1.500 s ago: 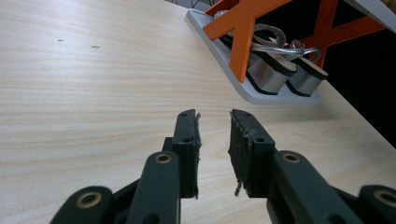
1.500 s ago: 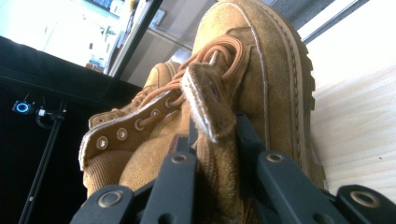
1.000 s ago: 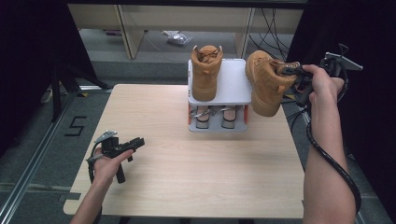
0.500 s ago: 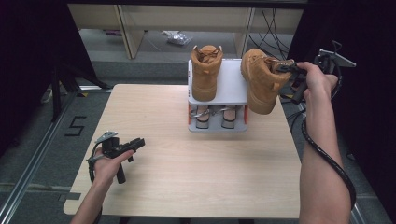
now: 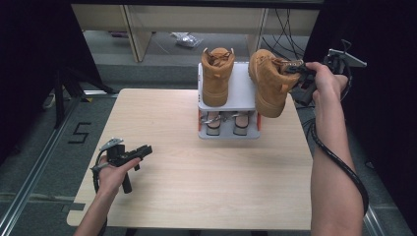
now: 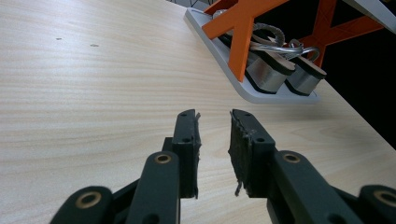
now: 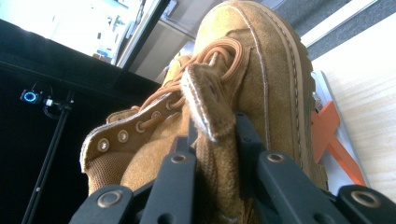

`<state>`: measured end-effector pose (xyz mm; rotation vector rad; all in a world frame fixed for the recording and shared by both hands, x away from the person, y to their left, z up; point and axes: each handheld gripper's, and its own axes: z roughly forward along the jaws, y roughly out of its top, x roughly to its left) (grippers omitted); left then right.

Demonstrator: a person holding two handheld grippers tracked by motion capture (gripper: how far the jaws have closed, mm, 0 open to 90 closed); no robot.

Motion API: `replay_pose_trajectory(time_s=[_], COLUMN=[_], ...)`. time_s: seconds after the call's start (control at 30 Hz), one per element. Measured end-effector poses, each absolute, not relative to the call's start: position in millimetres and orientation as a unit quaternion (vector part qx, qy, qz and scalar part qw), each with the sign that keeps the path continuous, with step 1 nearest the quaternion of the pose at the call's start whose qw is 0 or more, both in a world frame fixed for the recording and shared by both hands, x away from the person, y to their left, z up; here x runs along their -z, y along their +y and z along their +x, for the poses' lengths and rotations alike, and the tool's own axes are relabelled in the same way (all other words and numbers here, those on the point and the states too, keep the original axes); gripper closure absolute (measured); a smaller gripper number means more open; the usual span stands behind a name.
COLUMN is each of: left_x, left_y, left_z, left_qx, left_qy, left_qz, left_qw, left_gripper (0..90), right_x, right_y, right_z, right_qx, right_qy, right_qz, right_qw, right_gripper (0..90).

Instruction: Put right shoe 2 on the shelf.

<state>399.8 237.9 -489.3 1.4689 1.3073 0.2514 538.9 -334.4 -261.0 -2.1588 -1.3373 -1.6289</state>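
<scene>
The right gripper [image 5: 294,73] pinches a boot [image 5: 268,81] by its tongue, probably to steer it onto the rack [image 5: 242,88] at the table's far edge, while the left gripper [image 5: 142,151] idles half-open.

On my wooden table [image 5: 206,172], a sandal pair [image 5: 226,123] sits in the rack's lower tier; far off, a crumpled bag [image 5: 186,39] lies on the floor.

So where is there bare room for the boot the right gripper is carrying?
The rack's top shelf is free right of the standing boot, beneath the held boot. The table is bare from the rack's front to the near edge. The lower shelf is crowded with sandals.
</scene>
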Motion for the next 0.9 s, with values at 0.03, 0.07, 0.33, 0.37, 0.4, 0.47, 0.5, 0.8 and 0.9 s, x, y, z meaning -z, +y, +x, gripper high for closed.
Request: replay_pose_trajectory(time_s=[0.03,0.07,0.33,0.37,0.4,0.47,0.5,0.8,0.9], left_x=[489.3,489.3,489.5,489.5,489.8,489.7,489.7,489.0,489.2], left_y=[238.0,238.1,238.0,238.0,237.9,237.8,237.8,239.0,238.9], left_z=[399.8,399.9,399.9,399.9,399.9,399.8,399.8,400.1,400.0], left_qx=[-0.106,-0.106,-0.106,-0.106,-0.106,-0.106,-0.106,-0.107,-0.106], left_qy=[0.552,0.552,0.552,0.552,0.552,0.551,0.551,0.552,0.552], left_qz=[0.620,0.620,0.621,0.621,0.621,0.621,0.621,0.620,0.620], left_qw=[0.548,0.548,0.547,0.547,0.547,0.547,0.547,0.547,0.547], left_gripper=[71.4,71.4,71.4,71.4,71.4,71.4,71.4,71.4,71.4], right_x=[259.6,259.4,257.1,256.7,256.6,256.7,256.4,259.4,260.0], right_y=[-334.2,-333.8,-325.1,-324.3,-323.1,-320.5,-319.3,-311.5,-309.9], right_z=[539.1,539.6,546.7,547.3,548.2,550.2,551.0,559.1,560.9], right_qx=[0.532,0.533,0.531,0.532,0.531,0.532,0.531,0.529,0.527], right_qy=[-0.445,-0.447,-0.453,-0.453,-0.454,-0.455,-0.455,-0.457,-0.456], right_qz=[-0.717,-0.714,-0.714,-0.712,-0.712,-0.712,-0.711,-0.712,-0.714], right_qw=[0.071,0.072,0.063,0.068,0.069,0.064,0.067,0.065,0.067], right_gripper=[81.8,81.8,81.7,81.7,81.7,81.6,81.7,81.6,81.6])
